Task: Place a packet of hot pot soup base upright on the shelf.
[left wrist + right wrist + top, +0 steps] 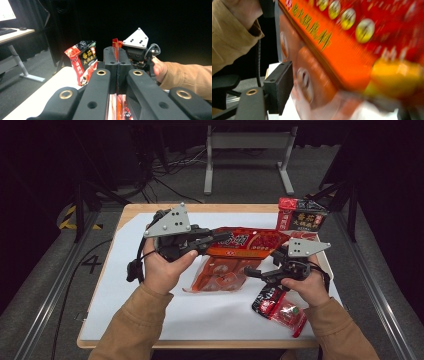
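Observation:
My left gripper (227, 238) points right above the table, and its jaws are shut on the left edge of an orange-red printed packet (250, 242), held off the surface. In the left gripper view the jaws (117, 53) pinch the packet's thin edge (115, 45). A translucent orange pouch (220, 275) hangs or lies just beneath the packet. My right gripper (250, 271) points left at the pouch's right edge. In the right gripper view one black pad (279, 87) stands beside the pouch (307, 85), with the packet (352, 42) close above and blurred. The jaws are wide apart.
An upright red and black packet (300, 214) stands at the back right of the white sheet (150, 315); it also shows in the left gripper view (83, 61). Another red and black packet (280, 307) lies near the front right, under the right wrist.

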Motion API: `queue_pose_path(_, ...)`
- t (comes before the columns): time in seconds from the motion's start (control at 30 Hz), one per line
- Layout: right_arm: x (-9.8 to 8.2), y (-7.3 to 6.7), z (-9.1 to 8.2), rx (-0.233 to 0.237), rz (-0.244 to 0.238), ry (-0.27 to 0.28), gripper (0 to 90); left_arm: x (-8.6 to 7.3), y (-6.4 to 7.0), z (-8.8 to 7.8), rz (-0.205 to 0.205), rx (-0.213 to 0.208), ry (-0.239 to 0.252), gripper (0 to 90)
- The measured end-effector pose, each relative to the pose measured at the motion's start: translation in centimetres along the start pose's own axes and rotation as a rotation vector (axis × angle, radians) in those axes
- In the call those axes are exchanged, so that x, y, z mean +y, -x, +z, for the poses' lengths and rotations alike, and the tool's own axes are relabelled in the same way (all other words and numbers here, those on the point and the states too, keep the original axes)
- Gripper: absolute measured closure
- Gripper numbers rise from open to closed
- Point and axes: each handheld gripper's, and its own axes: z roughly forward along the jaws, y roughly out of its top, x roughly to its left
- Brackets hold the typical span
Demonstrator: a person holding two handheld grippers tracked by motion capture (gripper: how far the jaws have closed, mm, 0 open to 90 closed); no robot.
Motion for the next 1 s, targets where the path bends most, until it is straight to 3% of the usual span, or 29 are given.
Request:
queue_pose_path(0.13,-0.1,0.0,0.4,0.009,-0.015,-0.002,33.5,-0.1,-0.1,0.2,-0.001,-0.001,-0.006,90.0)
queue_pose_path(0.23,-0.1,-0.1,0.4,0.050,-0.021,-0.015,48.6,-0.3,-0.2,0.3,-0.005,0.003,-0.006,90.0)
queue_pose_path(0.3,0.1,-0.4,0.4,0.060,-0.036,-0.052,59.7,-0.3,-0.3,0.4,-0.007,0.007,-0.006,90.0)
queue_pose_path(0.47,0.4,-0.7,0.4,0.052,-0.088,-0.080,69.5,-0.4,-0.5,0.3,-0.011,0.021,-0.001,90.0)
queue_pose_path(0.7,1.3,-1.3,-0.2,0.041,-0.107,-0.131,70.4,-0.8,-0.8,0.3,-0.025,0.017,0.013,89.9)
queue_pose_path(0.87,1.7,-1.2,-0.6,0.047,-0.086,-0.157,70.5,-1.1,-1.1,0.3,-0.025,0.019,0.001,89.4)
queue_pose_path(0.93,2.0,-1.2,-0.9,0.036,-0.086,-0.176,70.6,-1.2,-1.2,0.2,-0.021,0.027,-0.004,88.3)
queue_pose_path(1.0,2.2,-1.1,-1.2,0.024,-0.079,-0.191,70.6,-1.3,-1.3,0.0,-0.013,0.066,-0.011,85.0)
